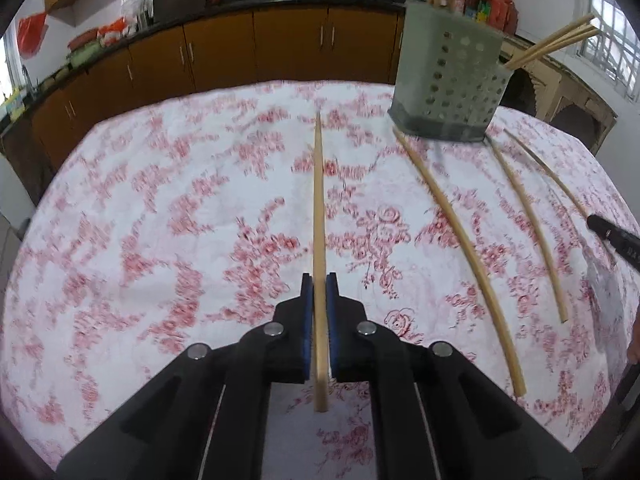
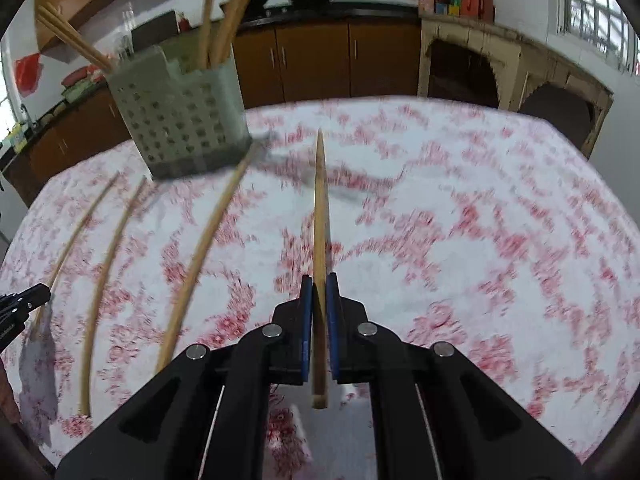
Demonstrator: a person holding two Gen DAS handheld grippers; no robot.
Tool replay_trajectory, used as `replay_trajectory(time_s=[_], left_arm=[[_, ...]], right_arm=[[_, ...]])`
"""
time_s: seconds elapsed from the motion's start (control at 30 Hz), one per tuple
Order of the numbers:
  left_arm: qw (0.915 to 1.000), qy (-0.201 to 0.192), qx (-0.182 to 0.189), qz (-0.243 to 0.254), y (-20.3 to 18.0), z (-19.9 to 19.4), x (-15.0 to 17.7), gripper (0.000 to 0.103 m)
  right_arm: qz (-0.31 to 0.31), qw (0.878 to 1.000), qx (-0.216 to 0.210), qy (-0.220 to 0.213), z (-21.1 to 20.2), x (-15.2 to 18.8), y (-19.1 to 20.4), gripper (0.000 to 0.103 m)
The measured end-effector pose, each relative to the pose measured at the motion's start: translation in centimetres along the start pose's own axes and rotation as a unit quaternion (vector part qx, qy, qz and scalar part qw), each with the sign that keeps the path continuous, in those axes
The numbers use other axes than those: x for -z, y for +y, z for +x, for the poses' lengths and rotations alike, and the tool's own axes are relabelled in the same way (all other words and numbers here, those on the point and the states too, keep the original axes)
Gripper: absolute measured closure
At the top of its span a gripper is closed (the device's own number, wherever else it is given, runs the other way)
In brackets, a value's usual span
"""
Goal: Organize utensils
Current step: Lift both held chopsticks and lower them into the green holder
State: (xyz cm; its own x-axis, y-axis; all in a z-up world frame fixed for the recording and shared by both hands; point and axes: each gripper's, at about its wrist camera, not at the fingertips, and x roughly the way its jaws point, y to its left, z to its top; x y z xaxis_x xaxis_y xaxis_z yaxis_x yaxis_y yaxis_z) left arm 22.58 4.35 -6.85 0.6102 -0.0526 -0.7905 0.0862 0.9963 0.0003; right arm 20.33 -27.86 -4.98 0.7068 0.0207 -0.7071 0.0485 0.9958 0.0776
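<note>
My left gripper (image 1: pixel 319 285) is shut on a wooden chopstick (image 1: pixel 318 208) that points forward above the table. My right gripper (image 2: pixel 319 285) is shut on another wooden chopstick (image 2: pixel 319 216), also pointing forward. A grey perforated utensil holder (image 1: pixel 450 80) stands at the table's far right in the left wrist view and at the far left in the right wrist view (image 2: pixel 180 116); several chopsticks stand in it. Three loose chopsticks (image 1: pixel 460 236) lie on the cloth near the holder, also showing in the right wrist view (image 2: pixel 200 248).
The table has a white cloth with red flowers (image 1: pixel 180 220). The other gripper's tip shows at the right edge (image 1: pixel 612 236) and at the left edge (image 2: pixel 20 304). Brown cabinets (image 1: pixel 224 52) and a cluttered counter run behind the table.
</note>
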Motion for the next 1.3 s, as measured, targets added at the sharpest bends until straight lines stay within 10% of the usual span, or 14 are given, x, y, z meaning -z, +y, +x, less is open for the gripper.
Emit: replay_trajectory(time_s=[0.57,1.3], left_arm=[[0.9882,-0.151,0.025,0.013,0.2,-11.4,-5.4,0.095],[0.9671,-0.231,0.101,0.034,-4.7,-19.2,-12.3,0.096]], right_arm=[[0.012,0.989,-0.03,-0.142,-9.3,-5.3,-1.0,0.096],[0.025,0.969,-0.127,-0.212,-15.4,-12.5,1.2,0.096]])
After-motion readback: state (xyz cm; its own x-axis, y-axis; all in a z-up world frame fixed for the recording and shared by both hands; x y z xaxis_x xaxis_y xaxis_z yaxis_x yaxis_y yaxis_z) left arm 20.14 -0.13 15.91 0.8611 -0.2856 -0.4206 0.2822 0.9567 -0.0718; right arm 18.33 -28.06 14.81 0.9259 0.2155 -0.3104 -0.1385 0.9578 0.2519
